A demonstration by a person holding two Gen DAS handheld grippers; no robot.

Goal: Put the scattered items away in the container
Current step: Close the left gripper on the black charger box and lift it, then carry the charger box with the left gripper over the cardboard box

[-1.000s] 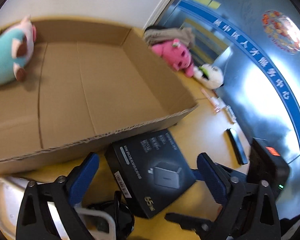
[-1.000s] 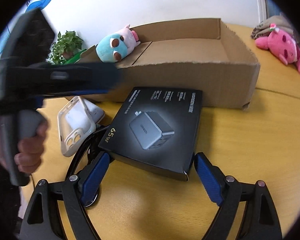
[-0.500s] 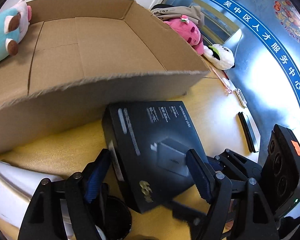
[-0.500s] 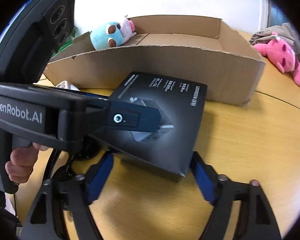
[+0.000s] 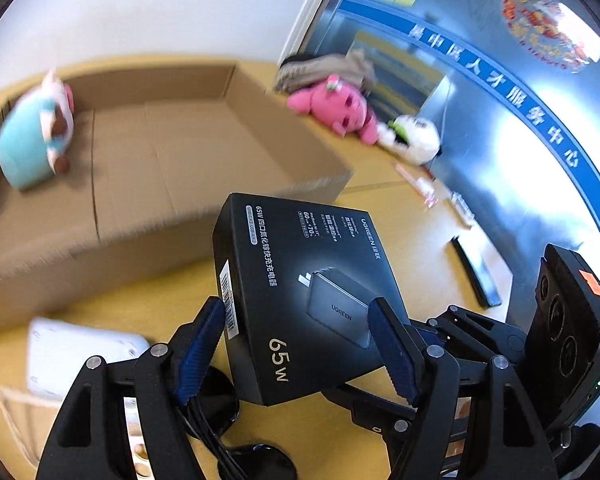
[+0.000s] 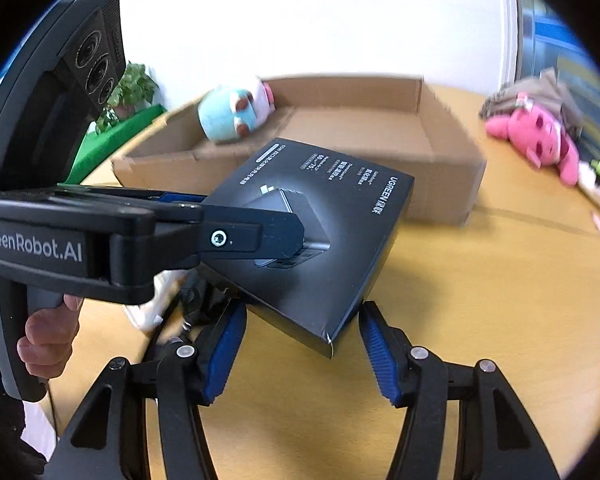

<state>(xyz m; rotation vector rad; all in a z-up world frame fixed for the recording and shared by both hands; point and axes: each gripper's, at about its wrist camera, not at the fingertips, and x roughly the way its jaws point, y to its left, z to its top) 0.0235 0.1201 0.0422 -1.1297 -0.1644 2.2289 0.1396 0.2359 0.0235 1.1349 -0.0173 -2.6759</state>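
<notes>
One black box (image 5: 300, 280), two grippers, one carton (image 5: 148, 84). The box is held tilted over the yellow table (image 6: 460, 300), just in front of the carton's near wall and not inside it. The left gripper (image 5: 296, 308) clamps it, blue pads pressed on its two sides. The right gripper (image 6: 302, 308) is closing around the box's near corner, which sits between its jaws; whether those pads press yet is hard to tell.

There are three plush toys. A teal one (image 5: 28, 148) lies in the carton's far corner, while a pink one (image 5: 336, 104) and a white one (image 5: 414, 140) lie on the table beyond it. One white phone case (image 5: 80, 352) lies blurred at the left. One black item (image 5: 220, 400) is mostly hidden under the left gripper and cannot be identified. One black bar (image 5: 476, 272) lies near the table's edge. A hand (image 6: 48, 336) grips the left gripper's handle, partly cut off by the frame. Most of the background is smeared by motion blur.
</notes>
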